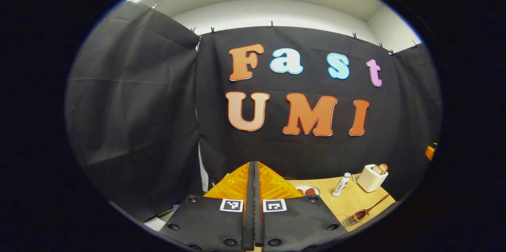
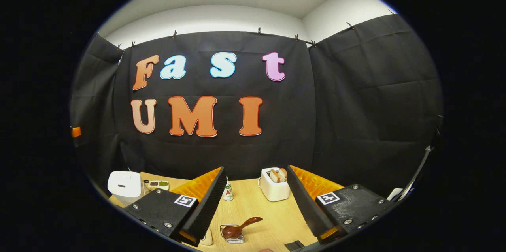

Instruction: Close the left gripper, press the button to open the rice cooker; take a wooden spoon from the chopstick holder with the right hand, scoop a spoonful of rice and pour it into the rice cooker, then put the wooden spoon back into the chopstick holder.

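- Left gripper [image 1: 253, 189]: fingers pressed together, nothing held between them; raised above the table [image 1: 352, 202].
- Right gripper [image 2: 256, 200]: jaws spread wide, empty.
- Rice cooker [image 2: 123, 187] seen at the table's far left, lid down.
- Wooden spoon [image 2: 239, 227] lies in a small clear dish; judged light, rigid, smooth; best taken at mid-handle.

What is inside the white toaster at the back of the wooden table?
Two slices of bread stand in the slots of the white toaster, their tops sticking out. The toaster body covers the lower parts of the slices.
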A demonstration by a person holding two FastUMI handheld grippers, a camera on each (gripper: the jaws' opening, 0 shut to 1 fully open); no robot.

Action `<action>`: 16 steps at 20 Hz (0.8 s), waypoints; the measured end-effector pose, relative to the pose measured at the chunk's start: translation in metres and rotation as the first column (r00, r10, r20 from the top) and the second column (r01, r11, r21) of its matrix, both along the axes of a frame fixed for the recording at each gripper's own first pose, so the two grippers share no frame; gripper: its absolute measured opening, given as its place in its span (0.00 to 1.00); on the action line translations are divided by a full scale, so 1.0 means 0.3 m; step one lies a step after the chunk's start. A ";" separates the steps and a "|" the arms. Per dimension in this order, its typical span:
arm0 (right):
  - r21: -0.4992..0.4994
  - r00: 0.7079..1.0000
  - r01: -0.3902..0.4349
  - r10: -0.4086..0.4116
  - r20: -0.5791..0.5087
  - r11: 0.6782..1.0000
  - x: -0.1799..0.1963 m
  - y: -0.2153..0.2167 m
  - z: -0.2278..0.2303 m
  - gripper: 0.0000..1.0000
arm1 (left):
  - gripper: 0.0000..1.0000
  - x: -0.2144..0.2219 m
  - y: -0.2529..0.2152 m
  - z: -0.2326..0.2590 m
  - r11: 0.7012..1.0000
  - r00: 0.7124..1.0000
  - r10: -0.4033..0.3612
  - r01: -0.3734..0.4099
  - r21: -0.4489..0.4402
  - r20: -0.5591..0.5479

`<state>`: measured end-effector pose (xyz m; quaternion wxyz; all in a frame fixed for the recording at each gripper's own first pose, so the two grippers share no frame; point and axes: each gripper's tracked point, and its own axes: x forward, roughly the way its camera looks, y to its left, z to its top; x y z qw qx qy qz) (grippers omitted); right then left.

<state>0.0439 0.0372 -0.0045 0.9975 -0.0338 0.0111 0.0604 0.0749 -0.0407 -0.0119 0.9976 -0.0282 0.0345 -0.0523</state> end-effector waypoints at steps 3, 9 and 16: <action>0.003 1.000 -0.022 0.022 -0.010 1.000 0.006 0.027 -0.013 0.95 | 0.05 0.093 -0.001 -0.082 0.999 0.997 -0.034 0.032 -0.034 -0.073; 0.003 0.999 -0.050 0.050 -0.020 0.999 0.026 0.062 -0.044 0.95 | 0.05 0.272 -0.025 -0.257 0.997 0.977 -0.079 0.075 -0.026 -0.197; 0.025 0.998 -0.030 0.031 -0.051 0.999 0.066 0.040 -0.086 0.95 | 0.04 0.446 -0.037 -0.502 0.991 0.928 -0.130 0.116 -0.061 -0.348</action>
